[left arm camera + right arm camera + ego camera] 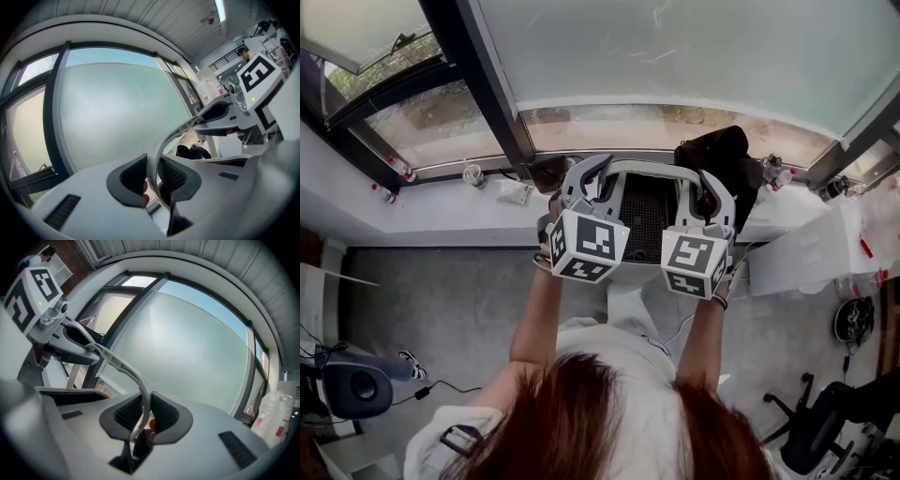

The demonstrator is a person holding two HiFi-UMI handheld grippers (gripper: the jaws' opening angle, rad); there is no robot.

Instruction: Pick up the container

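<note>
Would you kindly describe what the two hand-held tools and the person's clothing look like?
The left tool and right tool both have pale grey moulded bodies, with dark ribbed pads lining the jaws. Each carries a white cube printed with black square markers. The person wears a white top whose sleeves stop short of the forearms.

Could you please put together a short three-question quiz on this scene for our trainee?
1. True or false: the left gripper is shut on the rim of the container.
2. What does the right gripper grip? A) a cup B) the container's rim C) nothing
3. Fill in: the container is held up in front of a large ____.
Key: 1 true; 2 B; 3 window.
</note>
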